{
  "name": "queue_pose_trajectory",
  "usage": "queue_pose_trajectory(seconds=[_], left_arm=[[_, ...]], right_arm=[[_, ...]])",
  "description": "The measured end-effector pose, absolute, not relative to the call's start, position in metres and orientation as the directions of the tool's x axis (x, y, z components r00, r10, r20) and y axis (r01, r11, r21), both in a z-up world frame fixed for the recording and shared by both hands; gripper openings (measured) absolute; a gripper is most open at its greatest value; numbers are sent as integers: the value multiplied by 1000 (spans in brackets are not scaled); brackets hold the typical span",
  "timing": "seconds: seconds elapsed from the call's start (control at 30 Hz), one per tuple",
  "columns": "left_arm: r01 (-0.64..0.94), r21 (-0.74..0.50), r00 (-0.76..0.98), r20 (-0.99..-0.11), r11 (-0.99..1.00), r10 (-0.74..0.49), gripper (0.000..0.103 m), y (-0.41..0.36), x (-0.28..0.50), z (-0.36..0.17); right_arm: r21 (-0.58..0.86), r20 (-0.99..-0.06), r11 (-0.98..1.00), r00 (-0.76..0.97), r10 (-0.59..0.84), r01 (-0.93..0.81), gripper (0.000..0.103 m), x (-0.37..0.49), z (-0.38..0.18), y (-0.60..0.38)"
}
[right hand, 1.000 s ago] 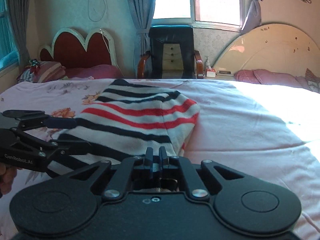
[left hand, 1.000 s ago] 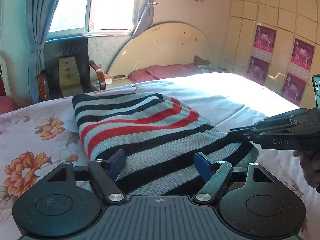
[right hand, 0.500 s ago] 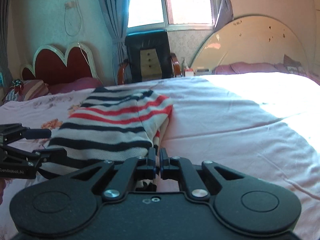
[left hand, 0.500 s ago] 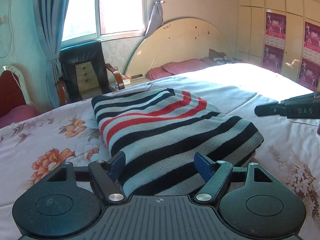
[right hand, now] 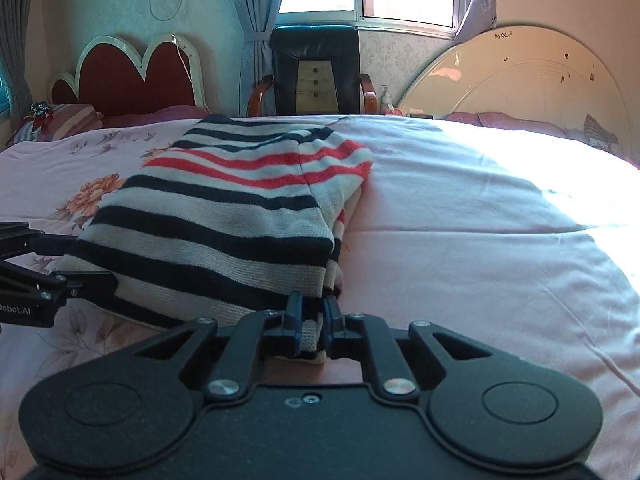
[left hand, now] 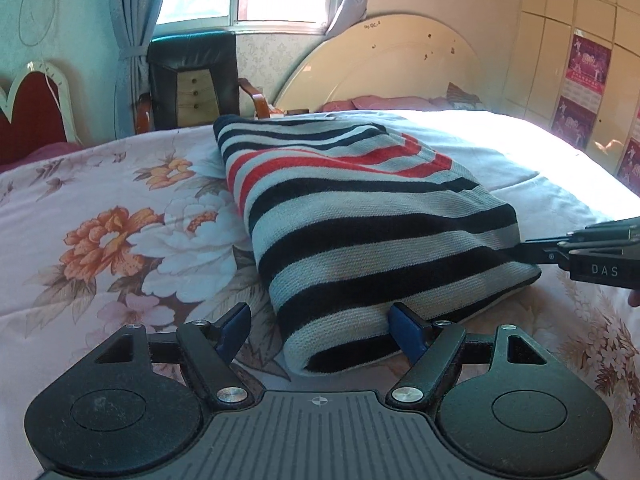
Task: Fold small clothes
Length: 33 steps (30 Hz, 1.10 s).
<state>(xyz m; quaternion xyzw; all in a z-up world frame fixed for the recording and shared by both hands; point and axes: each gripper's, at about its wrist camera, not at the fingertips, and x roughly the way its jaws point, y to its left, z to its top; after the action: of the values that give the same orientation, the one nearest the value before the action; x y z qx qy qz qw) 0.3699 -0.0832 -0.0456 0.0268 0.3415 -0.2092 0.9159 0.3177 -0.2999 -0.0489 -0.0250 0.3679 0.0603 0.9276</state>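
A folded striped sweater point(left hand: 360, 216) lies on the bed point(left hand: 100, 208), on the flowered end of the pink sheet, with its red stripes toward the far side and the navy ones nearest. The left tool point(left hand: 320, 326) sits low at the sweater's near left corner with its blue pads point(left hand: 404, 328) spread wide; the folded edge lies between them, the right pad against the knit, the left pad clear of it on the sheet. The right tool point(right hand: 311, 320) is at the near right corner. Its jaws have just been easing apart and now stand only a little way open, with a fold of the sweater's hem between the pads; I cannot tell if they still press on it. A black armchair point(right hand: 316, 76) stands by the window behind the bed.
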Motion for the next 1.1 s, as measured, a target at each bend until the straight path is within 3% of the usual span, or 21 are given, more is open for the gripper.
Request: queue_pose_trajectory(seconds=[0.1,0.3,0.33,0.37,0.43,0.53,0.73,0.87,1.1], left_arm=[[376,-161,671,-631,913,-388,76,-76,375,-55],[377,-167,657,-645,911,-390,77,-70,373,-43],[383,-163,671,-627,909,-395,77,-66,369,-36],[387,-168,681,-611,907,-404,78,-62,368,-30],[378,-211,685,-591,901,-426,90,-54,374,-22],[361,-313,671,-567,879,-477,91,-46,392,-18],[237,-655,540,-525,718,-658,89,-34,440,-46],[216,-675,509,-539,705,-672,81,-36,457,-58],[198,-701,477,-541,685,-692,79,-37,484,-76]], right_arm=[[43,-677,993,728,112,-114,14,317,-61,-308],[69,-687,995,719,102,-75,18,318,-57,-309],[102,-691,993,714,110,-54,28,317,-50,-315],[159,-676,987,724,133,-32,50,314,-42,-323],[285,-614,958,761,209,-33,71,306,-30,-341],[433,-604,901,739,299,-12,68,317,-27,-362],[614,-607,788,668,431,50,67,360,-50,-383],[715,-590,690,628,507,115,65,384,-78,-398],[768,-555,635,574,602,77,58,413,-94,-396]])
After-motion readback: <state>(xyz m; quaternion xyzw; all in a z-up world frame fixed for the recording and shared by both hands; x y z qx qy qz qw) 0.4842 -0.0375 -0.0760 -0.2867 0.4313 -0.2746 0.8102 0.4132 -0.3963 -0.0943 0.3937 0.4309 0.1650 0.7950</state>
